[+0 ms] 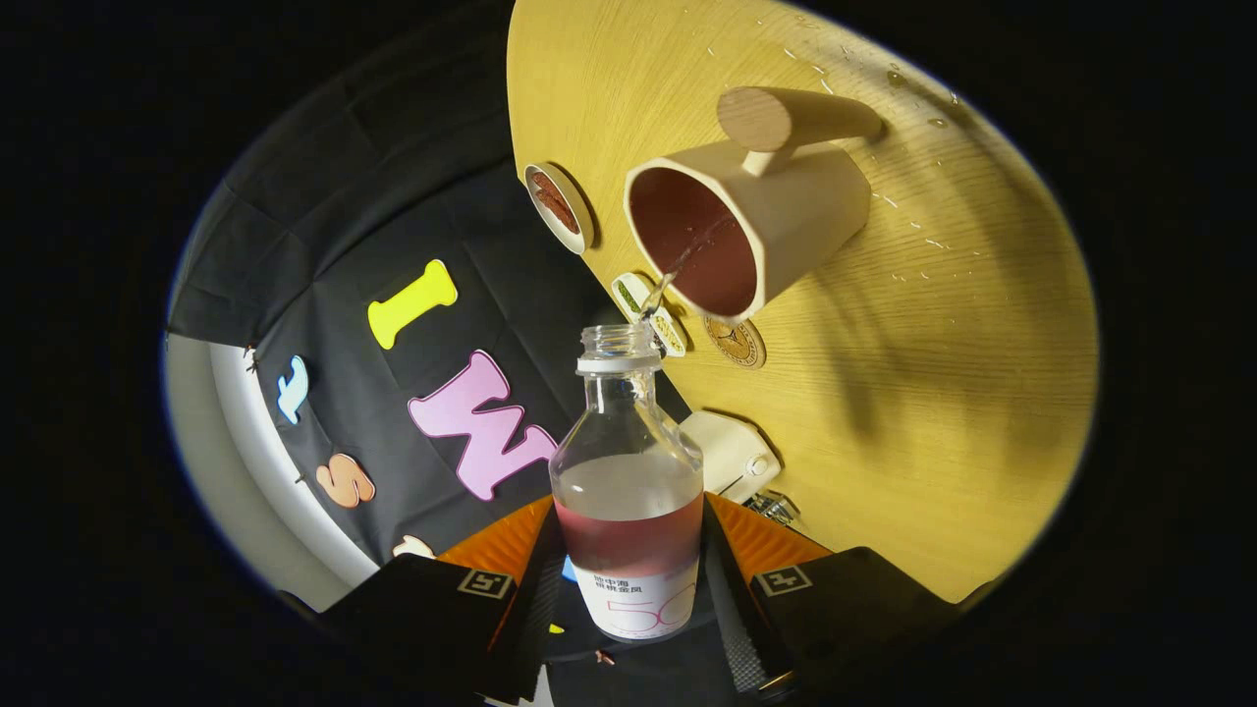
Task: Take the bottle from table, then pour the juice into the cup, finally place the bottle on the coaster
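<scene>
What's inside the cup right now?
Reddish juice streams from the bottle, held between the gripper fingers, into the cup. Its inside looks red; how full is unclear.

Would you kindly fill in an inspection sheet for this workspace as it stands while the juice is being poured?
Surface: wooden table, with scattered droplets beyond the cup.
Job's things: bottle, uncapped, tilted toward the cup; a thin stream runs from its mouth into the cup, which already holds juice. Pink juice remains in the bottle. Round coaster lies just beside the cup.
Clutter: small round dish; a small packet by the bottle's mouth; a white device near the table edge.
Grippers: gripper shut on the bottle, one finger on each side.
Cables: nothing seen.
Surroundings: black cloth wall.
</scene>
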Motion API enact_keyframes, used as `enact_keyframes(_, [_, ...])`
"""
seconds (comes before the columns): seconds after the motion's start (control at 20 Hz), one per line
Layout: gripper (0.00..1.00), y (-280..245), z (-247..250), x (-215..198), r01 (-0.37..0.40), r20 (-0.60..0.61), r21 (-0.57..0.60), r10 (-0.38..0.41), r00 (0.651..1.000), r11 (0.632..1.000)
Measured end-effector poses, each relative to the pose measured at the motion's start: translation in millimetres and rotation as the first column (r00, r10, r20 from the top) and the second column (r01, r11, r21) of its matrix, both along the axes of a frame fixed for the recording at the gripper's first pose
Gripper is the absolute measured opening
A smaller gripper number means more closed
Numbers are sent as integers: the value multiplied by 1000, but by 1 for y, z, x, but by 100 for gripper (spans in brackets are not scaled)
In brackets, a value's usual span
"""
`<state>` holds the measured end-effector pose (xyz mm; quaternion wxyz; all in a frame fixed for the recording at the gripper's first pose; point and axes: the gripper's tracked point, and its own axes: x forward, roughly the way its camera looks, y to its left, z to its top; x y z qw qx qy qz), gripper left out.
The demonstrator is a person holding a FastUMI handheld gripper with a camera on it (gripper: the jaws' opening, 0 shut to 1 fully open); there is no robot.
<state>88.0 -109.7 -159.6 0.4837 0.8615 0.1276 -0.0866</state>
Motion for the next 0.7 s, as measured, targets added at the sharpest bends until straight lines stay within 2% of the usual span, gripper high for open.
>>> enact_keyframes(0.7, [74,10,8,1,1,-9,72,0,1000,997])
